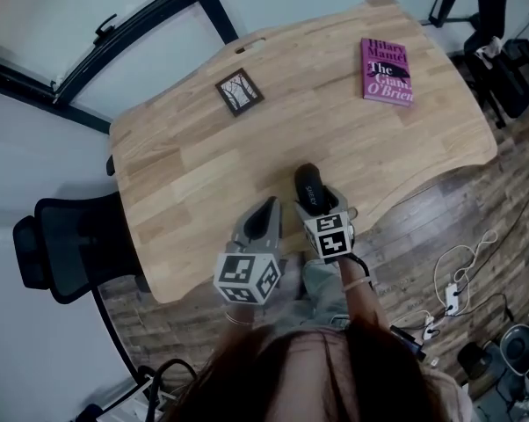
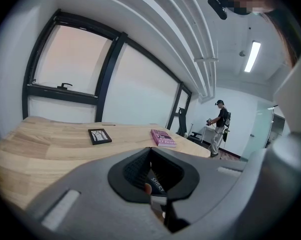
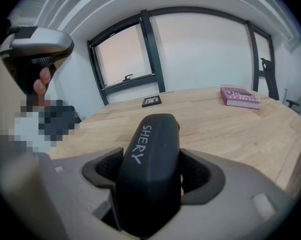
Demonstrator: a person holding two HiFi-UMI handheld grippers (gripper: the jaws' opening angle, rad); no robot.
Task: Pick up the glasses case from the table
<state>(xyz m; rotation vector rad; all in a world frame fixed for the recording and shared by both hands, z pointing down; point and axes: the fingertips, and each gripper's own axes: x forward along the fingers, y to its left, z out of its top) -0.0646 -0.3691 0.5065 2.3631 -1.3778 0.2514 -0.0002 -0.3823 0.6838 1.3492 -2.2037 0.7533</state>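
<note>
Over wood table (image 1: 203, 165) | right gripper (image 1: 319, 207) clamps rounded black glasses case (image 1: 307, 184) | left gripper (image 1: 266, 218) closed

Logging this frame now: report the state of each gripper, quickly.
Left gripper: shut, holding nothing.
Right gripper: shut on the glasses case.

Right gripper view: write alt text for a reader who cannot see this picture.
The right gripper has its two jaws clamped on a black glasses case marked SHERY, with a wooden table beyond. Farther back on it lie a pink book at right and a small dark frame.
</note>
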